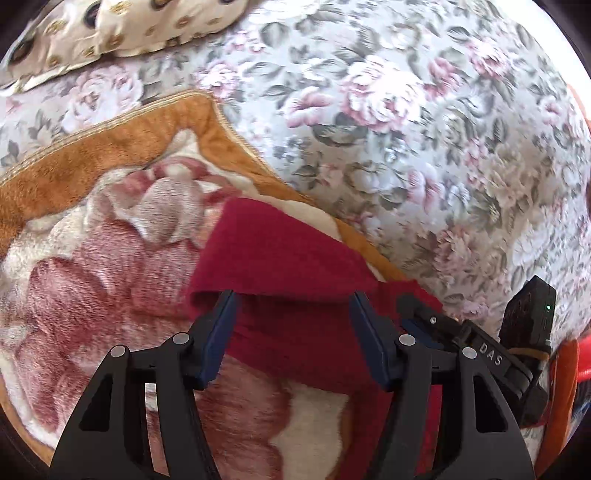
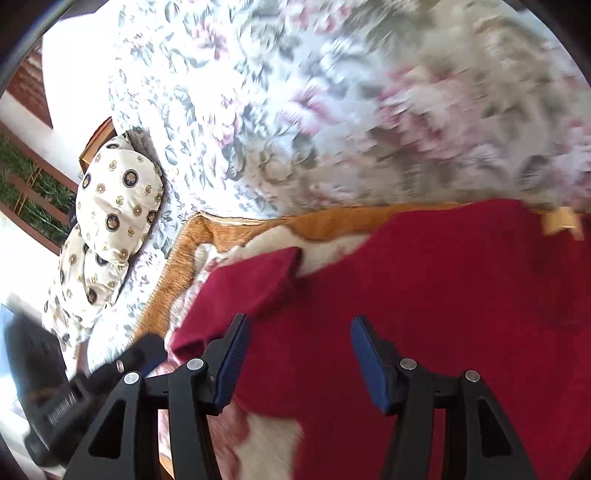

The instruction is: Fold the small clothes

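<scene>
A dark red garment (image 1: 280, 258) lies on a plush blanket (image 1: 92, 258) with an orange border. In the left wrist view my left gripper (image 1: 293, 306) is open, its blue pads on either side of a folded edge of the garment, which lies between them. The right gripper (image 1: 461, 339) shows at the right, low over the garment. In the right wrist view my right gripper (image 2: 299, 332) is open over the spread red garment (image 2: 443, 295); a folded sleeve (image 2: 255, 284) lies ahead on the left. The left gripper (image 2: 110, 376) is at the lower left.
The blanket lies on a floral bedsheet (image 1: 406, 129). Cream patterned pillows (image 2: 114, 221) sit at the bed's far side, also in the left wrist view (image 1: 110, 33). A window with a wooden frame (image 2: 33, 177) is beyond them. The right wrist view is motion-blurred.
</scene>
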